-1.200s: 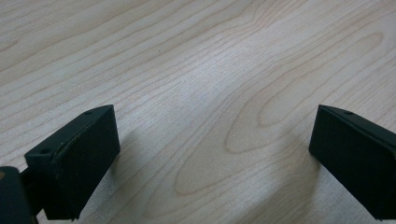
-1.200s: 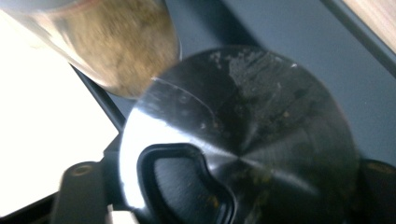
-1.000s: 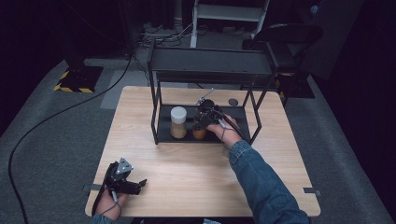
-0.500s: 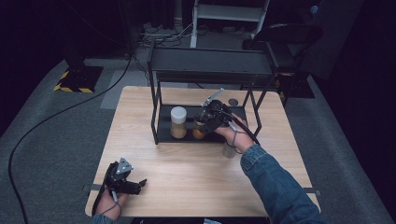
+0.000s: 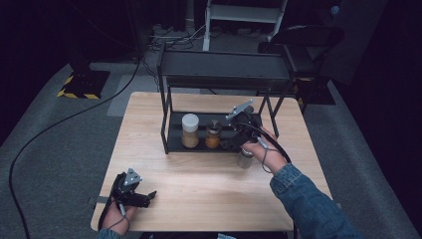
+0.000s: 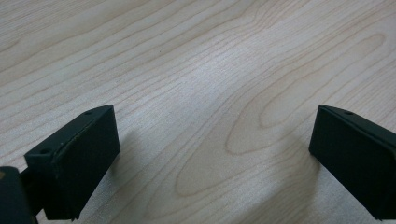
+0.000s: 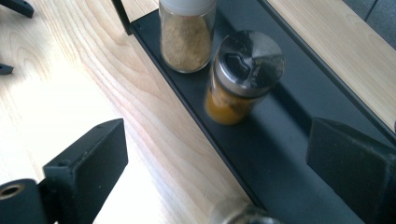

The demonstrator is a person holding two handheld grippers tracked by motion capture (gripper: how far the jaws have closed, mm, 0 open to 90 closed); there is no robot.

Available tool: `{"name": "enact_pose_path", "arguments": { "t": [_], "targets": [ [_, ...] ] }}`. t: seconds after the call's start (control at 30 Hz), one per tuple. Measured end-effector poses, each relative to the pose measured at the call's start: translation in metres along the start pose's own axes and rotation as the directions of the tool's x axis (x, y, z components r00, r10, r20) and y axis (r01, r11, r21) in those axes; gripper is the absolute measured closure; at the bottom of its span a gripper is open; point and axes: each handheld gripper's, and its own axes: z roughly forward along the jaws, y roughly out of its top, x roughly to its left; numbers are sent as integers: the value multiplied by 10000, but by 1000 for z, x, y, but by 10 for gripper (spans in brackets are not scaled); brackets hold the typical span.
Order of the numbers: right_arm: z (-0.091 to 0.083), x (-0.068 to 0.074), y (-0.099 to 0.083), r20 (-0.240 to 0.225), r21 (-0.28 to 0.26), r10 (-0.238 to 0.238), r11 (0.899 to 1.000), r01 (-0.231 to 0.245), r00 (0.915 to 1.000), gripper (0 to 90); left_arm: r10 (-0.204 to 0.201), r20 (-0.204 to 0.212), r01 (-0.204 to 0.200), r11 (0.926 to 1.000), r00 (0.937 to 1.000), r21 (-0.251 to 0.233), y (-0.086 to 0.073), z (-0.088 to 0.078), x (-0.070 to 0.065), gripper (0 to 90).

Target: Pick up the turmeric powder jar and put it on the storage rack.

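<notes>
So the orange jar (image 7: 243, 77) is parked on the rack (image 5: 199, 147)'s bottom shelf, upright, just beside the tan jar (image 7: 187, 32) with the white cap. My right gripper (image 5: 238, 135) has just been opening its jaws, and they're spread wide now with nothing between them. In the right gripper view the orange jar sits ahead of them, well clear of both pads.

What I'd guess comes next is the third jar (image 5: 245, 158). It's standing on the table (image 5: 199, 199) in front of the rack's right end, right by my right hand (image 5: 266, 152), low and near the jaws. In the right gripper view you can just see its shiny top (image 7: 240, 213) poking in at the bottom edge, so it's basically underneath and slightly behind where the gripper points. It stands upright, long axis vertical, so I figure the jaws need to drop back and down and come at it from the side, not from above.

No contest on which hand does it. My left gripper (image 5: 130, 191) is way off at the near left corner of the table, resting there with its jaws spread too, bare wood between them in the left gripper view. It's well apart from the rack and from all three jars. Right hand is the obvious pick.
</notes>
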Motion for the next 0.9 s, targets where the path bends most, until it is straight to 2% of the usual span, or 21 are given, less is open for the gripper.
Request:
{"name": "enact_pose_path", "arguments": {
  "t": [0.33, 0.9],
  "targets": [
    [-20, 5, -23, 3, -208, 4, 9998, -4, 10000, 45, 0, -1, 0, 10000, 10000, -2, 0, 0, 0, 17],
    [-39, 16, -59, 167, -224, 31, 9997, -27, 9999, 45, -32, -19, 32, 10000, 10000, 8, 1, 1, 0, 16]
  ]
}}
